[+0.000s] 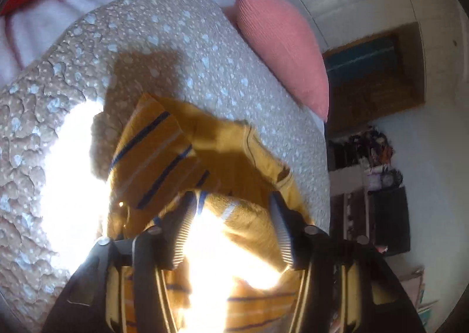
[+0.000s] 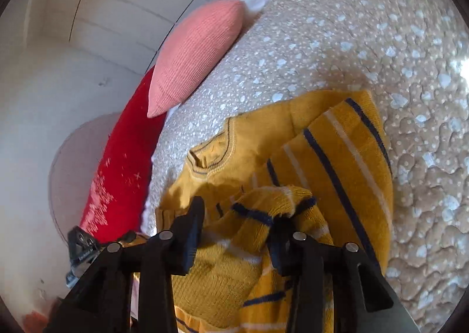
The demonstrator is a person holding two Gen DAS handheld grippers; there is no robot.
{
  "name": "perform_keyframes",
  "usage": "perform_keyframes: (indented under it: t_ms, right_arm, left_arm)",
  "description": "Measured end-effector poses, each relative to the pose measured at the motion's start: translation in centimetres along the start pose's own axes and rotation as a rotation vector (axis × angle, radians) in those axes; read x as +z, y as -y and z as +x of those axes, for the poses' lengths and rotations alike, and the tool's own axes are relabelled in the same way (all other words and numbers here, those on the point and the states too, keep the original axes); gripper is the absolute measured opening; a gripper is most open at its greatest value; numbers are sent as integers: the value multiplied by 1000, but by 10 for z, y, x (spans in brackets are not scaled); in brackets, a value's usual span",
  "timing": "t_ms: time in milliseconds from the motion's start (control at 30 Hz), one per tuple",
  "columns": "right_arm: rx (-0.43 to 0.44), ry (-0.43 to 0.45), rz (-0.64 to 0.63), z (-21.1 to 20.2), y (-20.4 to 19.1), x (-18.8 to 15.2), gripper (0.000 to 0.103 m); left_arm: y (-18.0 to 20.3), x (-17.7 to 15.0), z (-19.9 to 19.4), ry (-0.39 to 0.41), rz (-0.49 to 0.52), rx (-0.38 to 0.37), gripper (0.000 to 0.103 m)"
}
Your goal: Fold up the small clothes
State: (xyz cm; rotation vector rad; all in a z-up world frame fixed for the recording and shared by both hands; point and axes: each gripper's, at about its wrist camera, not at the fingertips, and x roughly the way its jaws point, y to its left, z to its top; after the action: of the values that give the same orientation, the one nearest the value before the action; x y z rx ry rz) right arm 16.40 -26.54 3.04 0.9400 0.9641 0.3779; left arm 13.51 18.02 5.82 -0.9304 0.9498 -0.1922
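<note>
Black fingers of the left gripper point(image 1: 231, 201) stand apart, jaws released, directly over sunlit folds of the mustard striped sweater point(image 1: 222, 154). Right gripper point(image 2: 239, 215), likewise spread, has bunched knit between its fingers; whether it touches is unclear. Sweater point(image 2: 331, 157) lies crumpled on the beige speckled quilt point(image 2: 351, 40), collar toward the pink cushion point(image 2: 193, 54), which rests at the quilt's edge beside a red blanket point(image 2: 123, 163)

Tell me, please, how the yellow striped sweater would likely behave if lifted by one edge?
The yellow striped sweater is probably floppy: it already lies bunched in soft folds on the quilt. Its thick knit suggests easy gripping, not slipping. It would likely drape and unfold.
</note>
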Motion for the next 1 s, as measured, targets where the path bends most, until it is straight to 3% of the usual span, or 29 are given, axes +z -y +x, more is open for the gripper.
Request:
perform_keyframes:
  t_ms: [100,200,233,400,533,600,700,767,900,1000]
  right_arm:
    - [65,20,141,7,22,14,50]
    - [96,53,189,7,28,23,57]
    - [101,71,189,4,27,26,63]
    - [-14,164,122,-25,14,32,77]
    - [-43,129,-21,-37,-18,17,77]
    - [-62,89,-99,-34,-41,3,76]
    - [-97,-2,-240,-11,-79,-28,59]
    - [-137,-83,-353,16,-106,-52,29]
    - [-206,-206,-510,79,-136,-97,26]
    - [-266,-226,-560,129,-149,-112,26]
  left_arm:
    - [-11,14,-11,54,-60,-16,66]
    - [-12,11,-20,56,-19,10,66]
    - [-9,6,-23,59,12,32,67]
    - [0,-28,-36,55,197,187,69]
    - [6,-63,-58,176,322,309,76]
    - [2,-73,-66,252,324,380,77]
    - [-12,-84,-78,352,306,425,77]
    - [-24,-91,-87,403,297,414,77]
    - [-52,-103,-102,470,307,400,79]
    - [-68,-93,-106,428,271,360,79]
